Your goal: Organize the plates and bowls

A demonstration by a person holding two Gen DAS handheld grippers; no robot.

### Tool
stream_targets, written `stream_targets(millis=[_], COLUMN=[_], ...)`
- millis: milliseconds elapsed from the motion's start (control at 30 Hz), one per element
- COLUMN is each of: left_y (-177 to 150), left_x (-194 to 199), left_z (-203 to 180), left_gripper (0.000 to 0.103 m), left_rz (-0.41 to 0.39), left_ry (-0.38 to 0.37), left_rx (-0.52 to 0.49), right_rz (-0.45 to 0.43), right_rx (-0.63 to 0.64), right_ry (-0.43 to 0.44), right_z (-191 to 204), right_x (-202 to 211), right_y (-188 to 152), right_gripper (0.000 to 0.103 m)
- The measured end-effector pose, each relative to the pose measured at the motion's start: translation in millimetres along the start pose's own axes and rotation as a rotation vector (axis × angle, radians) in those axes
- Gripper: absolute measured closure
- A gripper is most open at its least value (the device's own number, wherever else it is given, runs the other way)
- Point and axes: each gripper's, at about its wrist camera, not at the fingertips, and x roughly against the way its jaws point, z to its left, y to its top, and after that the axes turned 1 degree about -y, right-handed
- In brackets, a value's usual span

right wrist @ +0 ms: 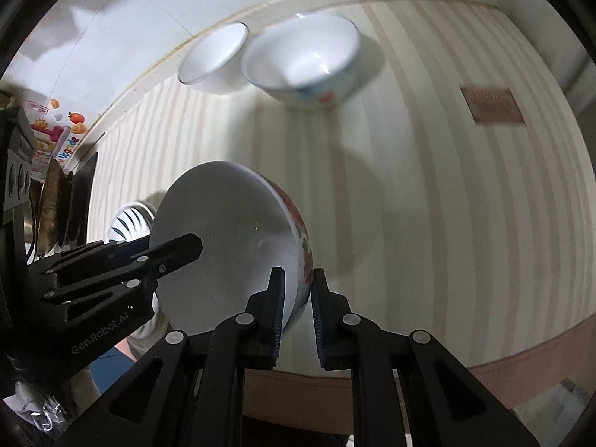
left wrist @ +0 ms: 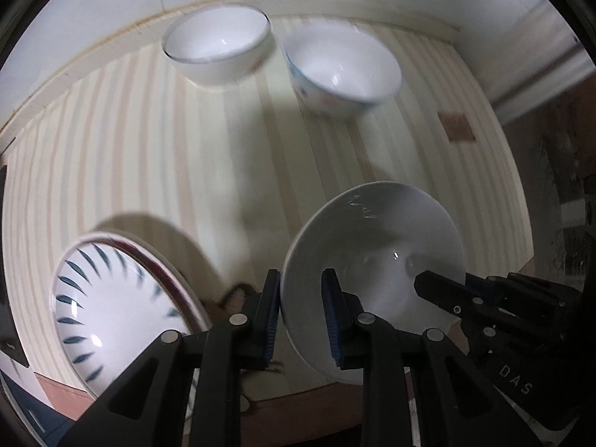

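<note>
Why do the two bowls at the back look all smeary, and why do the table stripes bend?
In the left wrist view the two far bowls look smeared, probably because the camera was moving; the held bowl is sharper. In the right wrist view the tablecloth stripes curve because the fisheye lens bends straight lines, and the held bowl casts a dark shadow.

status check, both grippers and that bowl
Left gripper and right gripper both clamped on the floral bowl's rim, opposite sides, bowl tilted above the striped table. Two bowls parked ahead.

Home: striped tablecloth (left wrist: pixel 149 141), bowls (left wrist: pixel 218 48)
</note>
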Motion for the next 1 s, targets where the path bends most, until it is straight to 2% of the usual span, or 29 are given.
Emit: stream_targets(millis=[300,567,667,800,867,933,1000], left_y=[-9,-11,-9,2,17,43,66], left_x=[-30,-37,-31,2,18,29,29], left_z=[-16,-19,-20,-13,-6,4,9], left_gripper=[0.083,0.083,0.083,0.082,0.078,0.071,0.07], left_rz=[0.046,0.062,0.071,0.015,-0.02,-0.061,-0.087], left_ry=[0.026,0.048,0.045,0.037,0.025,0.011,0.01], left_rx=[-0.04,-0.061,-0.068,-0.041,-0.008,0.03,0.059], right_rz=[0.018,0.034,0.063,0.049,0.011,-0.025,-0.084], right_rx=[-0.052,-0.055,-0.058,-0.084,-0.1,-0.113,-0.119], right_ry=[-0.009,-0.015,-0.004,0.033,0.052,0.068,0.082], right_z=[-28,-30,-27,-37,-44,-49,-51], right_x=[-21,-32,-37,-11,8,21,30], right_y=[-20,-20,-20,-12,1,19,47], right_gripper=[0.087,0.087,0.087,0.087,0.08,0.063,0.06])
